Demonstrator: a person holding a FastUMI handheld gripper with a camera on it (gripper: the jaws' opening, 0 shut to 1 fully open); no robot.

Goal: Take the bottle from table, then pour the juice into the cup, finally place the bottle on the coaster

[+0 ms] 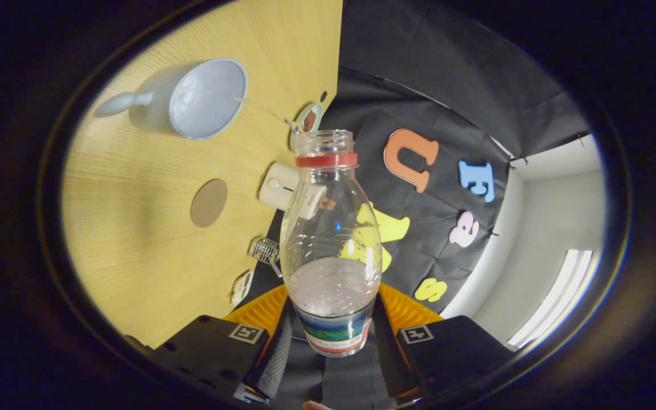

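A clear plastic bottle [331,239] stands at centre frame, clamped between the gripper [328,336] fingers. On the pale wooden table [134,250] at left, a light-blue mug [197,99] sits upper left, a round brown coaster [209,203] below it.

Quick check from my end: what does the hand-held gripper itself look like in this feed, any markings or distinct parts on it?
The hand-held gripper has two blocky black housings, one per side, each carrying a small square black-and-white fiducial tag on its upper face. Small round holes dot the left housing. Ribbed orange pieces fan out behind the fingers, and the inner pad of the left finger has a fine textured surface. No cables are visible.
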